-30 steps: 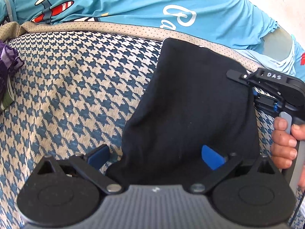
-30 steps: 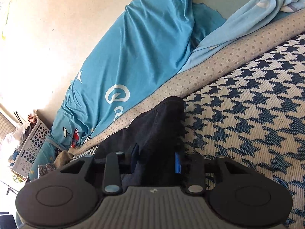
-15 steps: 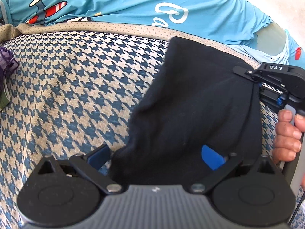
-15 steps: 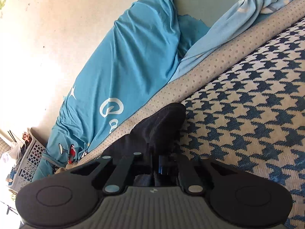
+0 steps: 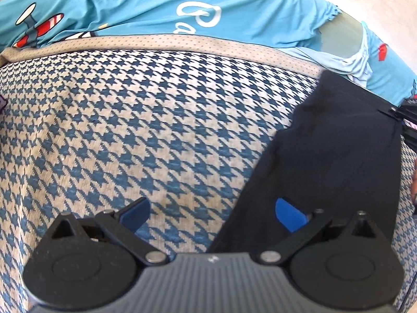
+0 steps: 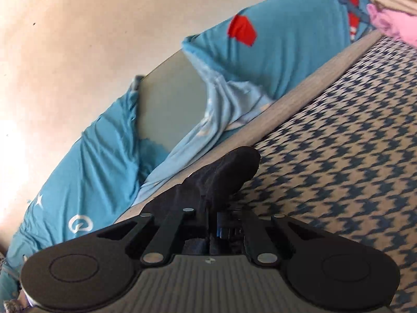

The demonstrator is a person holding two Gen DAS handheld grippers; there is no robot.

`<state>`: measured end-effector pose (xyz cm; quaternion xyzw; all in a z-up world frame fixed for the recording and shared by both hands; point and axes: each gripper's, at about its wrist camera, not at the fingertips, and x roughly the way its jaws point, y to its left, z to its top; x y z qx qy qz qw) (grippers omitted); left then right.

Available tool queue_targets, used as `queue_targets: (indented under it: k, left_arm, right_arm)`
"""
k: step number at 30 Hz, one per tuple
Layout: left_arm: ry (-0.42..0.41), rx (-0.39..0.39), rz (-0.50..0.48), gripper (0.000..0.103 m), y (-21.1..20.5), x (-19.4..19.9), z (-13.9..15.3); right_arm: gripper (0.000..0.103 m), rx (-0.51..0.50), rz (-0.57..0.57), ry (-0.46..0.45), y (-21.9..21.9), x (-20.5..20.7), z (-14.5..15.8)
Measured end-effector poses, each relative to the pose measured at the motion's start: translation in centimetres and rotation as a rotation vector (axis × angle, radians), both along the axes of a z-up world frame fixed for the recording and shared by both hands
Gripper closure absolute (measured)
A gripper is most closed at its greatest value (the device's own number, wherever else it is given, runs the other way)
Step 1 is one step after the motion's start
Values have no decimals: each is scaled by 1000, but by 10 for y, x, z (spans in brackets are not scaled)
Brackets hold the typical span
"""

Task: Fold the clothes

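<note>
A black garment (image 5: 331, 156) lies in a long strip on the blue-and-cream houndstooth cover (image 5: 146, 130), at the right of the left wrist view. My left gripper (image 5: 212, 215) is open; its right blue pad (image 5: 289, 215) rests over the black cloth, its left pad (image 5: 135, 214) over bare cover. At the far right edge the tip of my right gripper (image 5: 402, 113) meets the garment's far corner. In the right wrist view my right gripper (image 6: 213, 208) is shut on a bunched fold of the black garment (image 6: 226, 172), which sticks out past the fingers.
A turquoise sheet with an airplane print (image 5: 182, 7) bunches along the far edge, behind a beige dotted border (image 5: 156, 43). A grey panel (image 6: 169, 99) shows between its folds. Pink cloth (image 6: 393, 23) lies at the top right. A pale wall (image 6: 91, 39) stands behind.
My right gripper closed on the garment's corner and pulled it rightward. The black cloth slid from between my left fingers toward the right, leaving houndstooth cover under the left pad.
</note>
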<state>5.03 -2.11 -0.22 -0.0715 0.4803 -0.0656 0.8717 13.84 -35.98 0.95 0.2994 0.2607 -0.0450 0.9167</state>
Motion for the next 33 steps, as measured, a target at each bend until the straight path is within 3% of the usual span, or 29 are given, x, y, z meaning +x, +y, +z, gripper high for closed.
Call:
queue_targets:
  k: [7, 12, 20, 33]
  left_arm:
    - [-1, 5, -40, 0, -12, -10, 0]
    - [4, 16, -104, 0, -28, -21, -3]
    - [-24, 11, -155, 0, -42, -36, 0]
    - [-16, -66, -98, 0, -18, -54, 6]
  right_arm:
    - [96, -57, -200, 19, -71, -45, 12]
    - [95, -50, -305, 87, -112, -74, -2]
    - [73, -7, -243, 116, -104, -123, -2]
    - [73, 102, -110, 156, -78, -205, -9]
